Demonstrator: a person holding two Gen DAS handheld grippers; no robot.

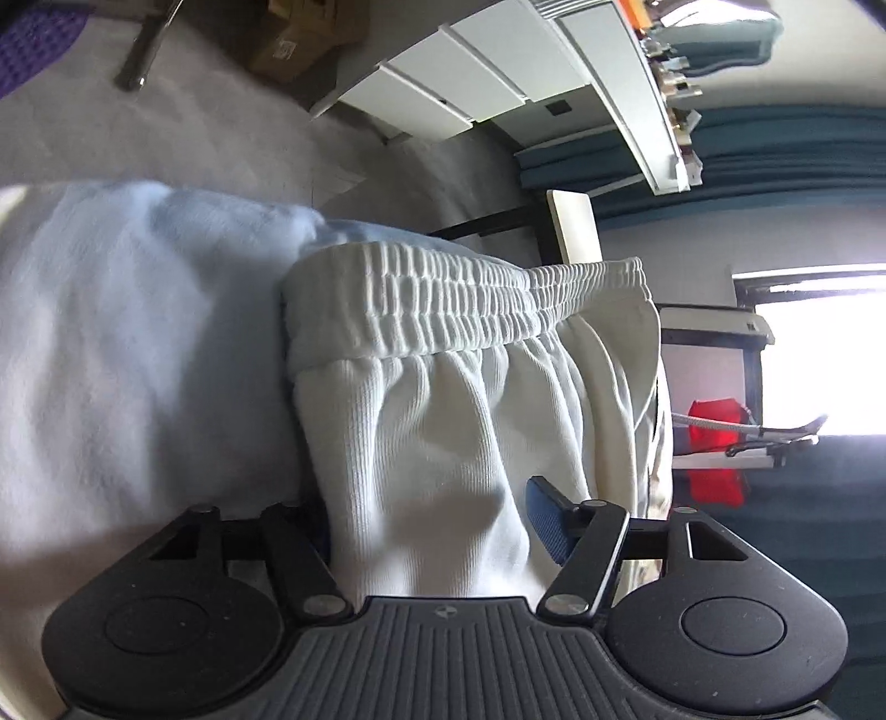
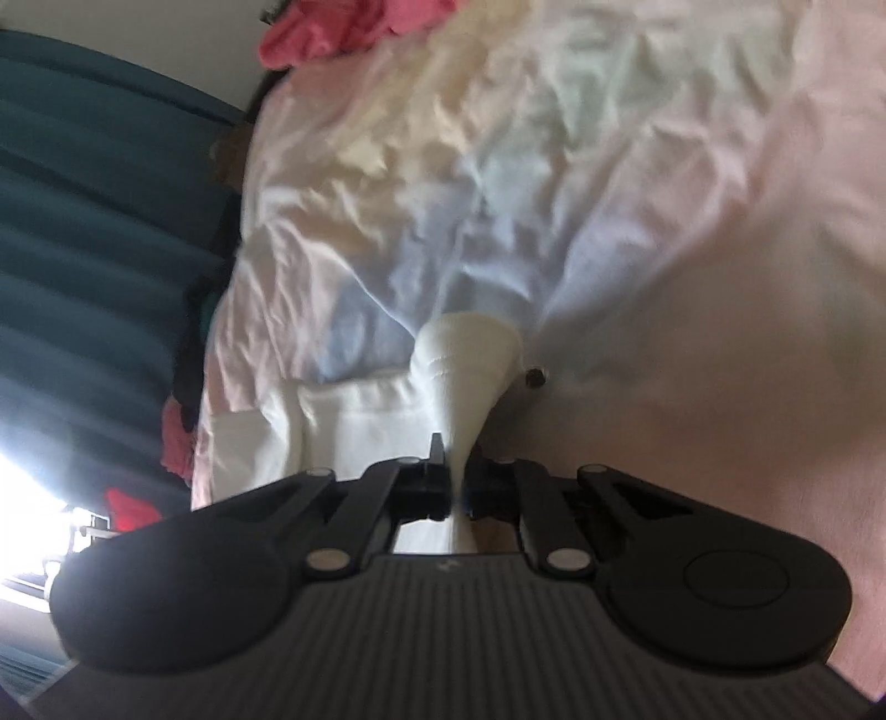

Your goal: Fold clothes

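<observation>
In the left wrist view, a pair of white ribbed shorts (image 1: 454, 421) with a gathered elastic waistband (image 1: 443, 304) is seen rising from between the fingers of the left gripper (image 1: 437, 526). The waistband is carried at the far end, running across the picture from left to right, while the body of the garment falls back toward the camera, so that its long axis lies along the gripper's fingers. The jaws are set wide apart with the cloth bunched between them; the blue pad of the right-hand finger (image 1: 545, 512) is laid against the fabric, but the other finger is hidden by the cloth, so a firm hold cannot be confirmed. A pale blue-white bedcover (image 1: 127, 343) is seen just beside the shorts on the left. White drawers (image 1: 470, 88), dark teal curtains (image 1: 775, 144) and a red item (image 1: 714, 459) are seen beyond.

In the right wrist view, which is blurred, the right gripper (image 2: 457, 487) is closed almost fully on a narrow pinch of the white fabric (image 2: 465, 382), which fans out above the fingertips. A crumpled pale sheet (image 2: 554, 183) fills the background, with pink cloth (image 2: 338, 27) at its far edge.
</observation>
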